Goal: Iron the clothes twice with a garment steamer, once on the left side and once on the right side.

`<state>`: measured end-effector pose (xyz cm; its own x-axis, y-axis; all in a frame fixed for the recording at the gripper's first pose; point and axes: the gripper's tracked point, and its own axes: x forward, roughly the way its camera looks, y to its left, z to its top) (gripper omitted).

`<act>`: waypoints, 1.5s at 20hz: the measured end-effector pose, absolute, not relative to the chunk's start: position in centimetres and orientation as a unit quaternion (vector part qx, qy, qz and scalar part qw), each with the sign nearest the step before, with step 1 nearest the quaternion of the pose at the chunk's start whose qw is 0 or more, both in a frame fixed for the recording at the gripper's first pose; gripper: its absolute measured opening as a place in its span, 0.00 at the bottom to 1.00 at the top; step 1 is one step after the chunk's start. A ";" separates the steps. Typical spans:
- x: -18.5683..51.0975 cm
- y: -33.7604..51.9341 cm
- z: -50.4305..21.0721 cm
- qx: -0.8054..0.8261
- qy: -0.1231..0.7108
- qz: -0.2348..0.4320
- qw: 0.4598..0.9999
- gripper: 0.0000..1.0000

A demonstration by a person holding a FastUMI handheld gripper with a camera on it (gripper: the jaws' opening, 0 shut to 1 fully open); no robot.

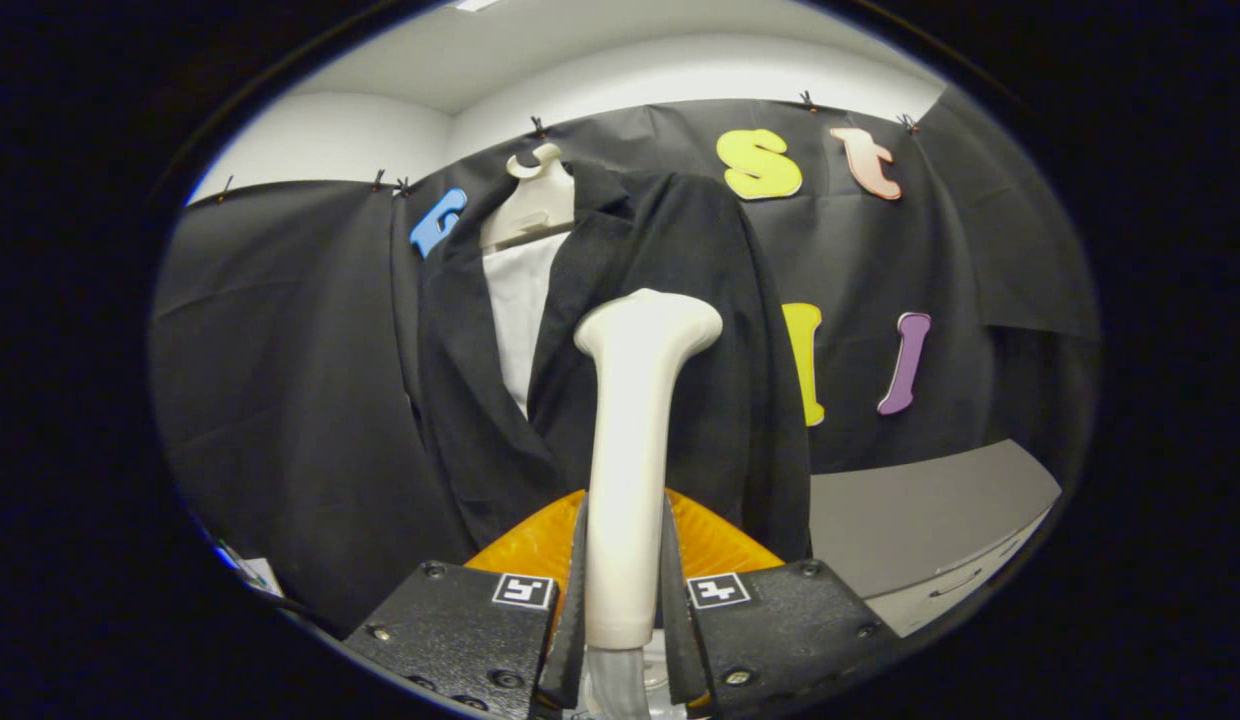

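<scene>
The garment steamer (632,440) is a single cream-white unit with a smooth, matte plastic finish. Its handle is a long, rounded column that rises upright from between the fingers and widens at the top into a flat, T-shaped head. A short length of clear, ribbed hose (618,690) leaves the bottom end of the handle.

The gripper (623,590) is closed on the steamer handle: both fingers press against its lower part, one on each side, and stand narrowly apart by the width of the handle. Each finger block carries one square black-and-white marker, two markers in total.

One black jacket (670,330) hangs directly beyond the steamer head, on the dark cloth wall (280,400). The fabric is dark and finely woven, with a dull surface. The front is open, and the lapels form a V that exposes one white garment (520,310) underneath. Both garments hang from one cream-white plastic hanger (535,195) with a hooked top. The steamer head stands in front of the jacket panel just beside the opening; whether it touches the fabric cannot be determined.

One orange, translucent, ribbed part (535,545) with a curved upper edge sits behind the fingers, below the jacket hem.

A grey flat surface (920,510) lies beside the jacket, against the cloth wall
</scene>
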<state>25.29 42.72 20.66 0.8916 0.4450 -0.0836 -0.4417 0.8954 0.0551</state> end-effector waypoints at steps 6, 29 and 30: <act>25.5 42.9 17.2 0.011 0.077 0.220 0.972 0.36; 24.2 41.9 4.9 -0.016 0.165 0.206 0.964 0.35; 24.2 41.9 4.5 -0.018 0.168 0.207 0.964 0.36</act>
<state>24.16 41.90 4.47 0.8581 0.3922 -0.3315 -0.4043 0.9140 0.0349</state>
